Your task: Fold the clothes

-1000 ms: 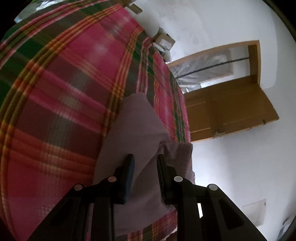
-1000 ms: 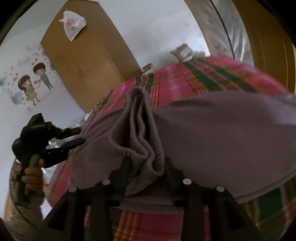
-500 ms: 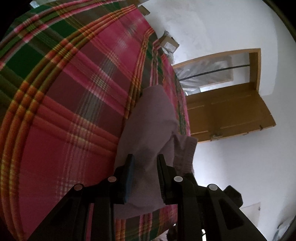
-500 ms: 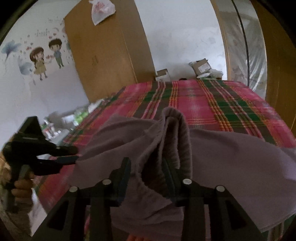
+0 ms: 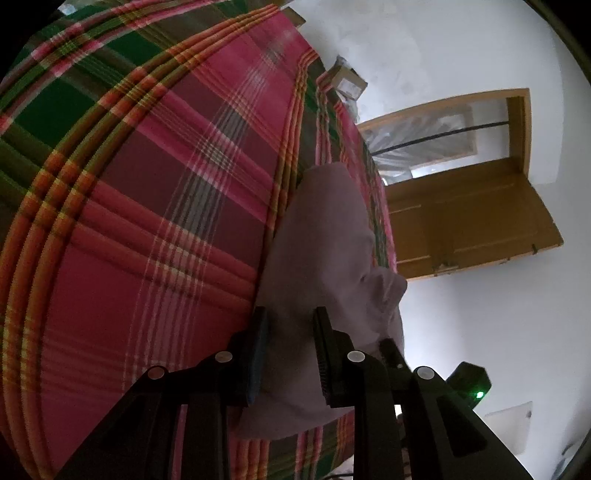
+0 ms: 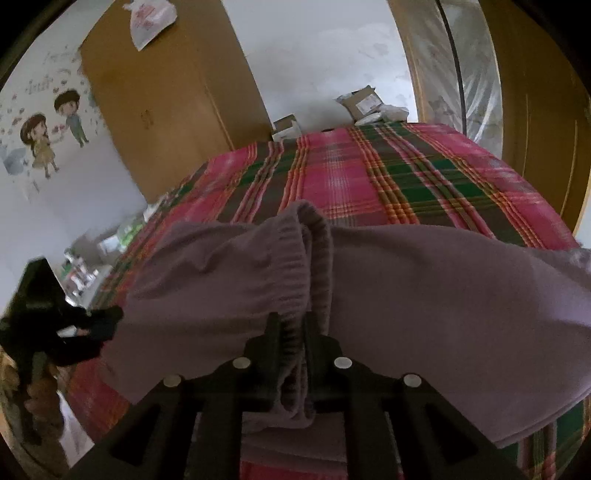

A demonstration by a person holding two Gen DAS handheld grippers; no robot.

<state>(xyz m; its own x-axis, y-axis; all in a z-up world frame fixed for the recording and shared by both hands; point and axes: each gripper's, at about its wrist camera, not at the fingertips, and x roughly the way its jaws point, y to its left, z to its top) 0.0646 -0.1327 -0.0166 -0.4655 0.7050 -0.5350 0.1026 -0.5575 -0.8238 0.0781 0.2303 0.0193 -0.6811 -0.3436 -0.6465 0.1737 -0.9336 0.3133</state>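
Note:
A purple garment (image 5: 325, 240) lies along the near edge of a pink and green plaid bed (image 5: 147, 221). My left gripper (image 5: 290, 328) is shut on one end of it, with cloth filling the gap between the fingers. In the right wrist view the garment (image 6: 424, 295) spreads wide across the bed (image 6: 369, 177). My right gripper (image 6: 291, 328) is shut on its bunched ribbed waistband (image 6: 295, 266). The left gripper (image 6: 99, 325) shows at the cloth's left edge, held by a hand (image 6: 37, 398). The right gripper's body (image 5: 469, 384) sits low right in the left view.
A wooden wardrobe (image 6: 166, 103) with a plastic bag (image 6: 147, 18) on top stands behind the bed. Cardboard boxes (image 6: 362, 99) sit at the far end. An open wooden door (image 5: 461, 221) is beside the bed, and cartoon wall stickers (image 6: 48, 136) are on the left wall.
My right gripper's fingers have closed in on the waistband, and that view has tilted to show more bed. The left gripper keeps its grip and has shifted along the bed edge.

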